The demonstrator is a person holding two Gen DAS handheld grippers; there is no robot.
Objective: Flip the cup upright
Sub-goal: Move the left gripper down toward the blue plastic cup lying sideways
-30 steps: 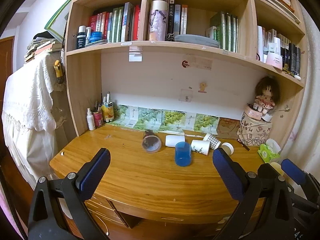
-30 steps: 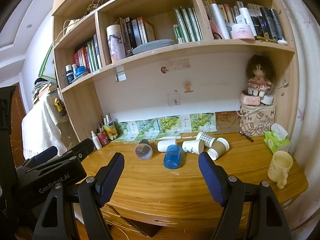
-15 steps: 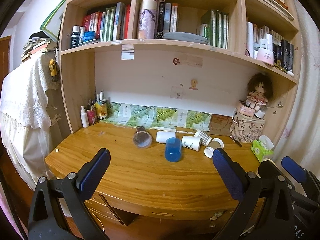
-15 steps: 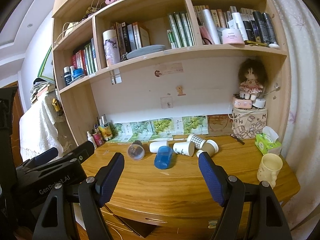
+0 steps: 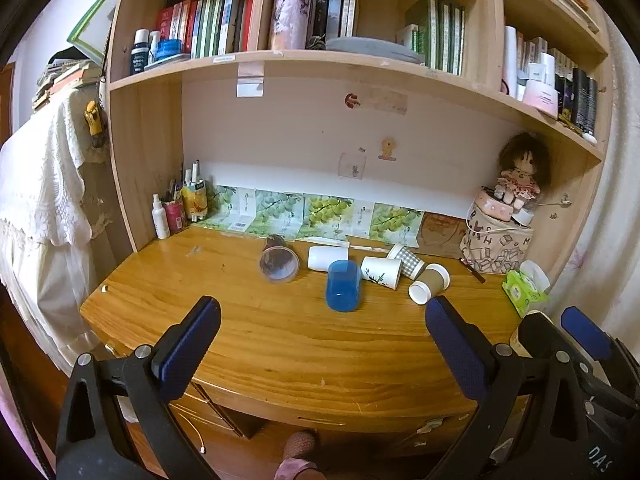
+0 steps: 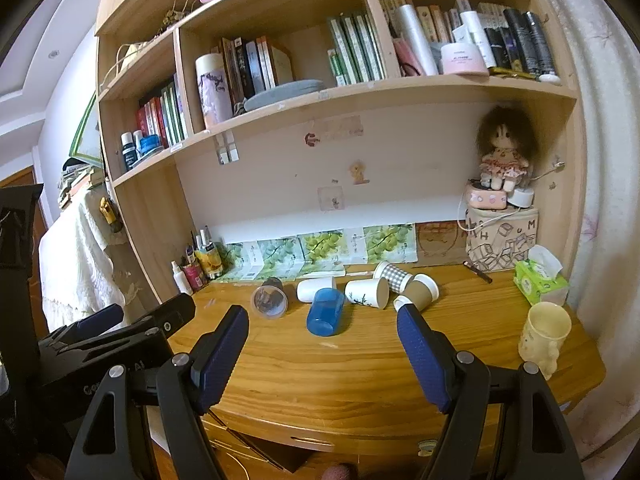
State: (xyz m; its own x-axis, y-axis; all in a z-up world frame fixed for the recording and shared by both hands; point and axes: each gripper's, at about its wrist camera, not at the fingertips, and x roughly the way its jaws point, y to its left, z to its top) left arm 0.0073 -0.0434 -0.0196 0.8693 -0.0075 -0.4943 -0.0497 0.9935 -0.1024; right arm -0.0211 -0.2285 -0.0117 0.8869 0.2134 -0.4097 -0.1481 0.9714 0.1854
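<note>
At centre frame the blue plastic cup lay on its side on the surface, seemingly light, rigid and slippery, best pinched across its wall, while the left gripper and right gripper gaped wide, empty.

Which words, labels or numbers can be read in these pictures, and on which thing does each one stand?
"H", "M": block letters on the patterned fabric bag under the doll.
"Ge...AI": partly hidden print on the left gripper body.
Book spines, the pink jar and the leaf-print cards: too small to read.
</note>
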